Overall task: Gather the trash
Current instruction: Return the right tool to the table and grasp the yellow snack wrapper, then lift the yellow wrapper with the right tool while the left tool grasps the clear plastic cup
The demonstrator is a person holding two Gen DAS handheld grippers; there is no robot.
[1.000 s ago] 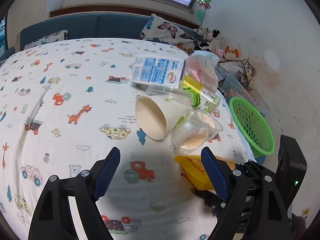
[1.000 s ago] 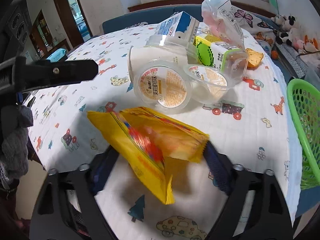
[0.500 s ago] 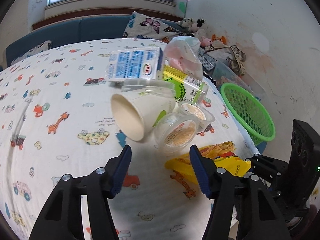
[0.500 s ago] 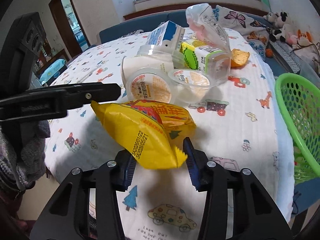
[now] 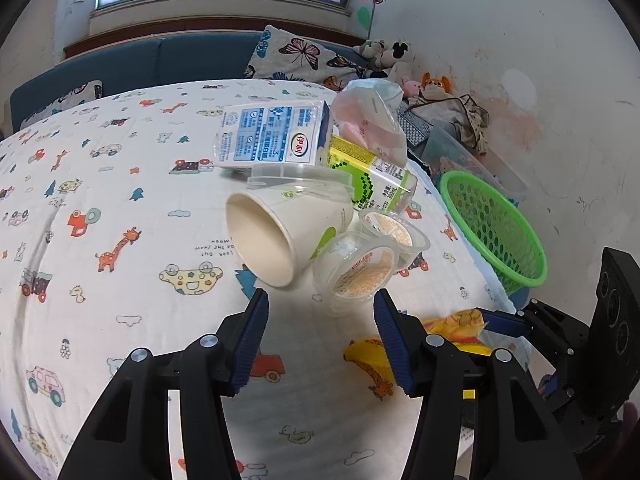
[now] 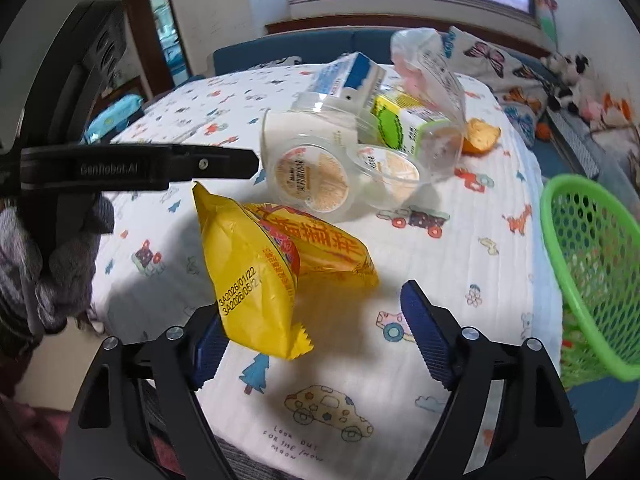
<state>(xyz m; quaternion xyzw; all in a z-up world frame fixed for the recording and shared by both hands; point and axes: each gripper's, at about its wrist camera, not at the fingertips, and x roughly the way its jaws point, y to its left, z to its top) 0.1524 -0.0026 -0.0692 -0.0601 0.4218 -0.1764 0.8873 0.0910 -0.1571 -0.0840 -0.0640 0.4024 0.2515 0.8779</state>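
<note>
Right fingers (image 6: 208, 344): jaws were opening; half a second earlier they had pinched the yellow packet (image 6: 264, 264), and now the right pad stood clear of it while the left pad sat at its lower edge, contact unclear.
Left fingers (image 5: 250, 336): medium gap, closing from a wider spread a second before; nothing lay between them.
Packet: lay on the cloth (image 6: 460, 264), partly between the right gripper (image 6: 316, 336) jaws, toward the left pad; in the left view it showed just right of the left gripper (image 5: 320, 338).
Cup pile: paper cup (image 5: 276, 232) on its side and clear tubs (image 5: 356, 272) lay just ahead of the left jaws; milk carton (image 5: 272, 140) and green carton (image 5: 372, 184) lay beyond.
Basket (image 6: 592, 264): far right of the right jaws, off the table edge; contents hard to make out.
Meaning: the packet was let go short of the basket, so it probably needed a fresh grip; no item looked collected in this step.
Risk: the crinkly film might slip from a shallow pinch.
</note>
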